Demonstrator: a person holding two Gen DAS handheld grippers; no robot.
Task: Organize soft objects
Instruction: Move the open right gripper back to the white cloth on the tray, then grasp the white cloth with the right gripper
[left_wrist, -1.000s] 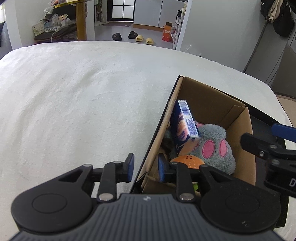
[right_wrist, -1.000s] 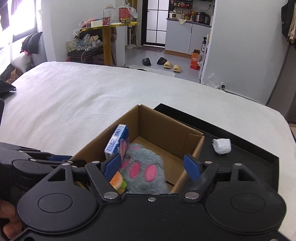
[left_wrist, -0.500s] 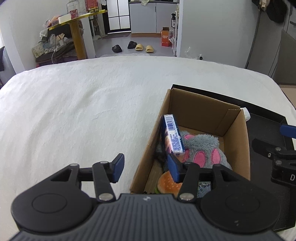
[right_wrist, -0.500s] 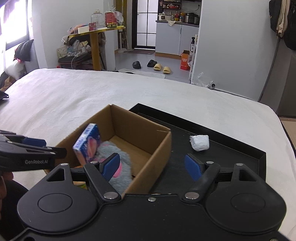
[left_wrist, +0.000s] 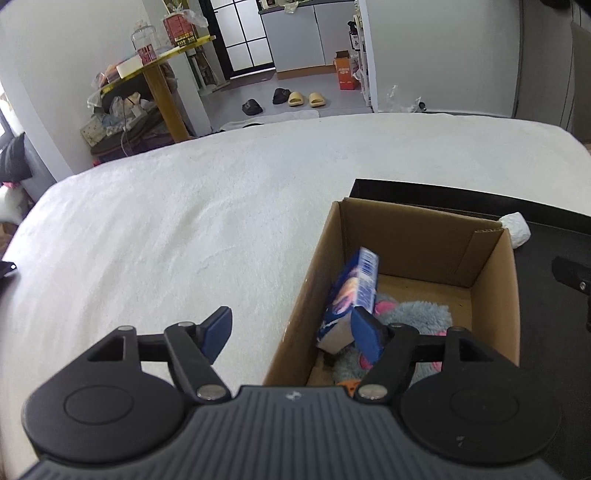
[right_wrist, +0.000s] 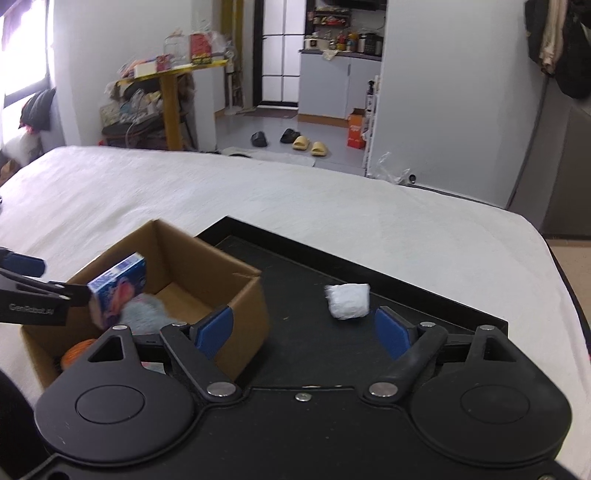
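A: Left wrist view first. Status of the left gripper (left_wrist: 291, 330)?

B: Jaws apart and opening. The near wall of the cardboard box (left_wrist: 295, 317) stands between the two blue pads, but neither pad presses on it. One pad is over the white bedcover (left_wrist: 166, 236), the other over the box interior.

A: Box contents?

B: A blue printed carton (left_wrist: 356, 291) leans tilted against the left wall. A grey plush toy with pink patches (left_wrist: 417, 314) lies beside and below it. A bit of an orange item (left_wrist: 349, 387) shows at the near edge — too hidden to identify.

A: Right wrist view?

B: Right gripper (right_wrist: 303, 328) has its jaws apart and opening, with nothing gripped. It hovers over the black tray (right_wrist: 424, 291). A white wadded soft object (right_wrist: 347, 301) lies on the tray floor, just ahead of the pads and clear of both. The box sits at the tray's left side — the left gripper shows at the picture's left edge, above the box rim.
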